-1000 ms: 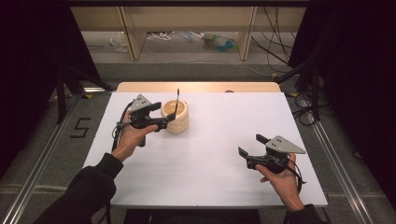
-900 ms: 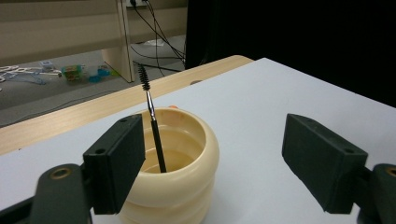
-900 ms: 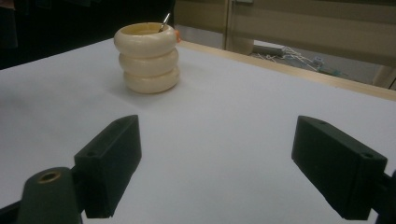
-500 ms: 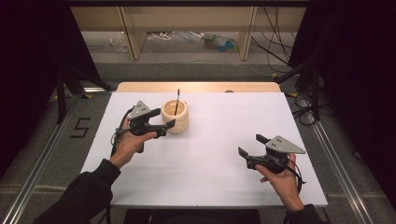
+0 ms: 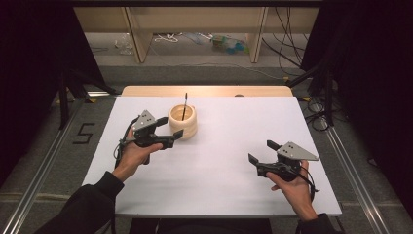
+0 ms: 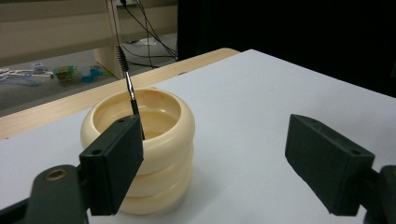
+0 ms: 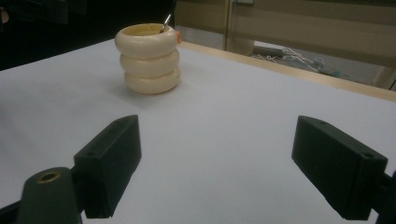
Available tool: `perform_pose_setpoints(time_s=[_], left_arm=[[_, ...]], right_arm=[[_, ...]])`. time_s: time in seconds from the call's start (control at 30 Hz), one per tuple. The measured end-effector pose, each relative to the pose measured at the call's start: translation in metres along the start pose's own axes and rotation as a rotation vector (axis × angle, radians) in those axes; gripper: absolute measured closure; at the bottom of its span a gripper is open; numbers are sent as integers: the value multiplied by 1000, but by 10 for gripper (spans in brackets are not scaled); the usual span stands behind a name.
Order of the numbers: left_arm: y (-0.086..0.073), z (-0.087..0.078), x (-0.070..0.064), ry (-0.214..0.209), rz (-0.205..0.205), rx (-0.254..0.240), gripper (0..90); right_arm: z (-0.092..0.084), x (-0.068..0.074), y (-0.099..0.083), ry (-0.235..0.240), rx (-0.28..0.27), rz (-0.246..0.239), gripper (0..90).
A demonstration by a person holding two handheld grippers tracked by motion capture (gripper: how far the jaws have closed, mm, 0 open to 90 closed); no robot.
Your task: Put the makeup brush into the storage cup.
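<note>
While both grippers' jaws gape wide and empty, a ribbed cream cup (image 5: 182,122) stands on the white worktop (image 5: 219,165).
The left gripper (image 5: 171,127) sits just beside the cup holding a black brush (image 6: 127,79); the right gripper (image 5: 260,152) rests well apart.

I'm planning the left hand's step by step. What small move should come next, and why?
Probably ease the left tongs forward and up toward the brush standing in the cream holder. They are open beside the holder and grip nothing; the right tongs are open, far off.

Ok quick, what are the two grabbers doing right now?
Left gripper: open, holding nothing, right beside the cup.
Right gripper: open, holding nothing, over the table.
</note>
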State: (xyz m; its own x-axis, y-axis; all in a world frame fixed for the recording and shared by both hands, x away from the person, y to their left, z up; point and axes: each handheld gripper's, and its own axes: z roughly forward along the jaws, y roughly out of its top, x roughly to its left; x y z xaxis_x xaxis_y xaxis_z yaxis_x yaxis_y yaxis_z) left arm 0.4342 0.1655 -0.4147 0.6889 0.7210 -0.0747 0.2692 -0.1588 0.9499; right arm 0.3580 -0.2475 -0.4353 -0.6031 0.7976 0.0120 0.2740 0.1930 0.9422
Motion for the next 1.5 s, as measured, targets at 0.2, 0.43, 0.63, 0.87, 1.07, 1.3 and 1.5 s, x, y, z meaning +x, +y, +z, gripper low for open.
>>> perform_pose_setpoints(time_s=[0.2, 0.43, 0.63, 0.87, 1.07, 1.3, 1.5], left_arm=[[-2, -5, -3, -6, 6, -4, 190], [-9, -8, -6, -5, 23, 12, 188], [-16, -12, -10, -8, 21, 21, 187], [-21, -14, -13, -21, 44, 31, 185], [-23, -15, -17, -33, 50, 34, 180], [-25, -17, -23, -44, 56, 32, 181], [-28, -20, -25, -48, 48, 33, 180]], right_arm=[[1, 1, 0, 7, -14, 6, 169], [-1, 0, 0, -3, 4, -2, 169], [-1, 0, 1, -1, 3, -3, 168], [0, 0, 1, -2, 1, -3, 168], [0, 0, 1, -2, 1, -3, 168], [0, 1, 1, -3, 0, -4, 168], [0, 1, 0, 3, 2, -3, 167]])
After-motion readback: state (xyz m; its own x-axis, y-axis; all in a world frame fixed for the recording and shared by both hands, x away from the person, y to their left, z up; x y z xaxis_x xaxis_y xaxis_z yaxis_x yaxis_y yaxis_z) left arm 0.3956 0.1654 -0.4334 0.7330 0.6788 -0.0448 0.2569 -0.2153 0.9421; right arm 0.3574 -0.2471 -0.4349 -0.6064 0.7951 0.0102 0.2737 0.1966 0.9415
